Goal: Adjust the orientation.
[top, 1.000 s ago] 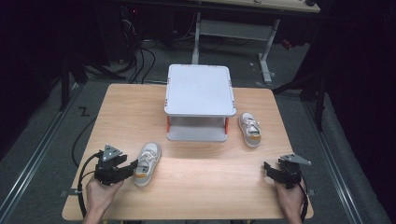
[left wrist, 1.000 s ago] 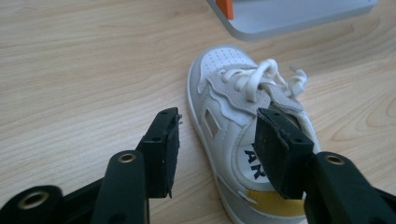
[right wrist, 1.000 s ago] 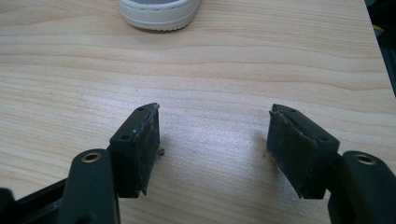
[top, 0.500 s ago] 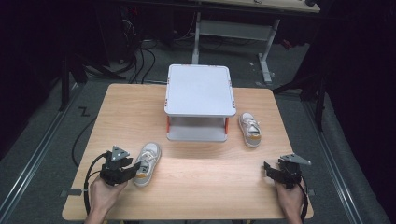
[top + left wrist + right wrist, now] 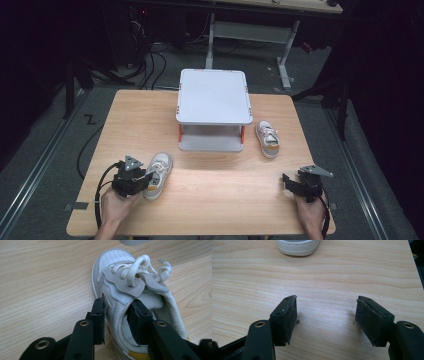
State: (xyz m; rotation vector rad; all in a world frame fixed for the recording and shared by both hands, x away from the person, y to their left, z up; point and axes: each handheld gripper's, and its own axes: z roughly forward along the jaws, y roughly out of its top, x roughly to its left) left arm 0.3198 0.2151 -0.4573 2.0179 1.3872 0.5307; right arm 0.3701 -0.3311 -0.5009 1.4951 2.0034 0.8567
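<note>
One shoe [image 5: 130,297] wall between the left hand-held gripper [image 5: 117,317] jaws.

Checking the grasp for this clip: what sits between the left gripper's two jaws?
In the left gripper view, the left gripper has just been closing on the near shoe: its side wall lies between the jaws, one jaw outside, one inside the opening.
</note>
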